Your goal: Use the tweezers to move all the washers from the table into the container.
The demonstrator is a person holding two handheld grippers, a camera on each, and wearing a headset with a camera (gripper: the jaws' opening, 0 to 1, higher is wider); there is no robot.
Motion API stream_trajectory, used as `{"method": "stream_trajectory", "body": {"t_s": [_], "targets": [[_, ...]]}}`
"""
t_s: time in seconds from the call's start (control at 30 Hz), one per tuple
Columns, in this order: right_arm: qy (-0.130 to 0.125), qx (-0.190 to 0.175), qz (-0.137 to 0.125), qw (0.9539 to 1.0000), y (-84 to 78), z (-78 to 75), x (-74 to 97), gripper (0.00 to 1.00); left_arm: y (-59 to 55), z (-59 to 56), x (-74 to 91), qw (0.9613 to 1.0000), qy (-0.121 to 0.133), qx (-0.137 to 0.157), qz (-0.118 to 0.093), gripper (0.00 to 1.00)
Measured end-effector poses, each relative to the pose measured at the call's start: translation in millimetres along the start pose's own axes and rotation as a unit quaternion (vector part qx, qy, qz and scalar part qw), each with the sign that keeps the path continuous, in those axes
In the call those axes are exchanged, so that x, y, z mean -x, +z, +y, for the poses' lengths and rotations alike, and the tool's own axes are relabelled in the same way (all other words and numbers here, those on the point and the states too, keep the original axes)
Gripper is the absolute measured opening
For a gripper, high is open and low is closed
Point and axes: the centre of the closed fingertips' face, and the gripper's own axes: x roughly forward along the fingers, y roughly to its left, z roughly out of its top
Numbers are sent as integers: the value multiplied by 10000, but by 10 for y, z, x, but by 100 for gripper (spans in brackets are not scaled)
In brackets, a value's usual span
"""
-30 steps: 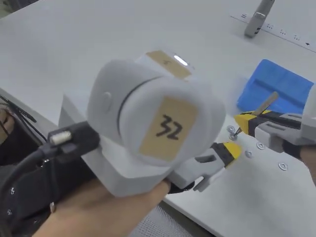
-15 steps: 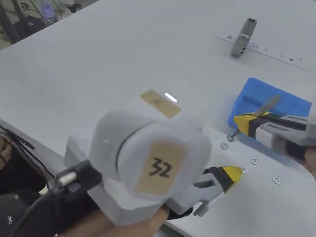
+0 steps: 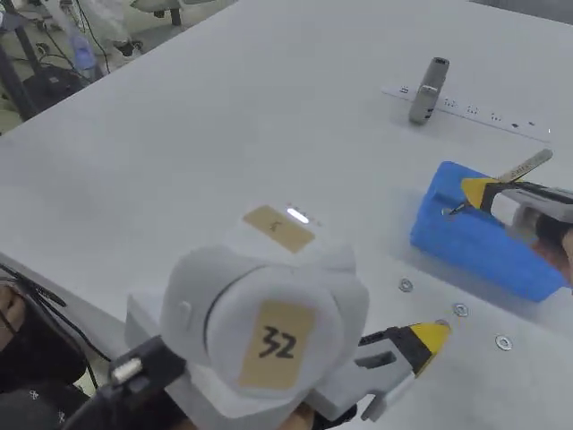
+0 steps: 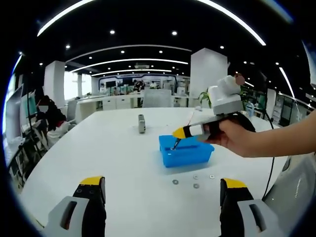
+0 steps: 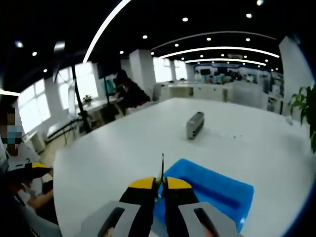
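Hovering over the blue container (image 3: 466,244), the right tongs (image 3: 474,191) stand clamped on the tweezers (image 3: 526,166), whose tips point down over one end of the container, close to its rim; whether they carry a washer is too small to tell. Three washers (image 3: 460,310) lie on the white counter (image 3: 224,116) just beside the container. The left tongs (image 4: 162,183) hang open and empty. A release this near the rim could send a washer bouncing back onto the counter, and a slack clamp might let the tweezers twist
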Motion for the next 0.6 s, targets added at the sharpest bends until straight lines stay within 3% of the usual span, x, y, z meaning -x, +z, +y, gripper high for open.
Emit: {"method": "stream_trajectory", "body": {"t_s": [0.3, 0.6], "targets": [[-77, 352, 445, 9984, -207, -85, -285, 3, -27, 4, -12, 9997, 66, -213, 80, 99], [-226, 668, 603, 9957, -281, -158, -399, 3, -63, 22, -18, 9994, 111, -259, 183, 99]]}}
